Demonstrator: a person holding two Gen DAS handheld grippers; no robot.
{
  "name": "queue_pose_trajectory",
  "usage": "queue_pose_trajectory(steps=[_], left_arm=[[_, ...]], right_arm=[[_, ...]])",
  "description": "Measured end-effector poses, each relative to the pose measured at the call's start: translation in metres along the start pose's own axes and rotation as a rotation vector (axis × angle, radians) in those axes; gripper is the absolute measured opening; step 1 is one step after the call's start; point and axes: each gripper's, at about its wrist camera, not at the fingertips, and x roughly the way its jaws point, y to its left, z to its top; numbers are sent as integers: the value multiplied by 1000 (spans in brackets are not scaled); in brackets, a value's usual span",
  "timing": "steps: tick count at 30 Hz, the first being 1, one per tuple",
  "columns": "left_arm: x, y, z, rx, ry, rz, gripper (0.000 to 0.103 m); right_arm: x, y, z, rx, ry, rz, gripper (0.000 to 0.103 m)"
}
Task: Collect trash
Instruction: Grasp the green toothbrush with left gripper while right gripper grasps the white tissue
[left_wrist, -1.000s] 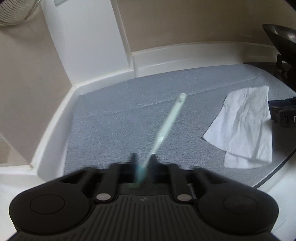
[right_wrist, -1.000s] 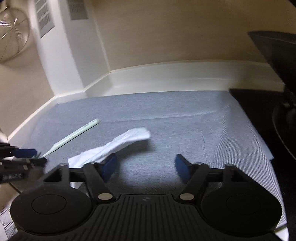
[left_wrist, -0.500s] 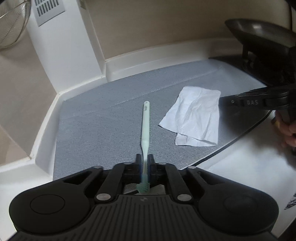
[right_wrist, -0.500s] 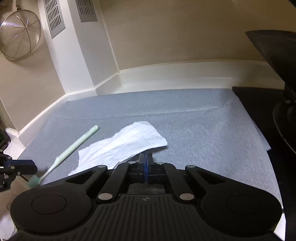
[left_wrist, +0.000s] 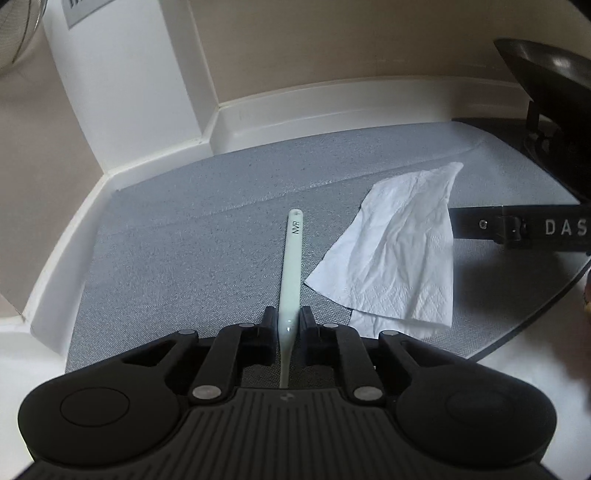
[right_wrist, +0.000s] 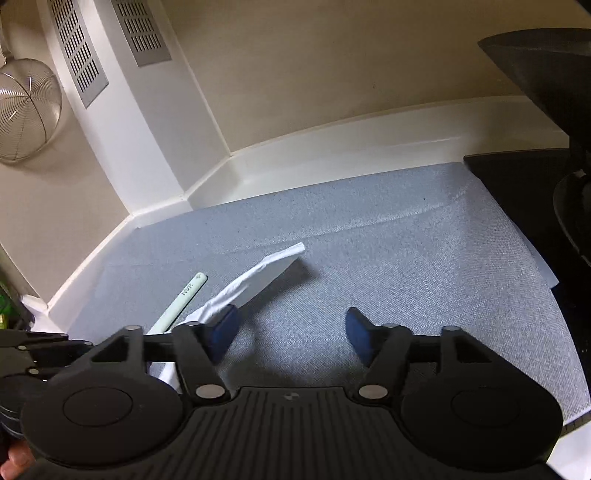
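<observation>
The left gripper (left_wrist: 289, 323), its jaws just closing, clamps a pale green toothbrush (left_wrist: 291, 269) over the grey mat (left_wrist: 184, 258) beside a white tissue (left_wrist: 399, 258), while the right gripper (right_wrist: 291, 332), just opened, stands apart.

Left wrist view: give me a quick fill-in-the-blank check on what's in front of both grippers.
The left gripper is shut on the pale green ____.
The white ____ lies on the grey mat, right of the handle.
The right gripper jaws stand ____, nothing between them.
Missing words: toothbrush; tissue; open.
</observation>
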Motion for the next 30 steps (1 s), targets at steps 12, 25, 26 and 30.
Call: queue_pose_trajectory(steps=[12, 25, 26, 30], left_arm=[[-19, 10, -10, -102, -29, 12, 12], [-109, 34, -37, -291, -111, 98, 12], [-118, 34, -40, -299, -115, 109, 12], [-158, 32, -52, -333, -134, 167, 12]], right_arm=[[-4, 1, -3, 61, 61, 110, 86], [25, 79, -24, -434, 47, -49, 2], [21, 78, -24, -420, 43, -37, 2], [-19, 80, -21, -376, -46, 8, 2]])
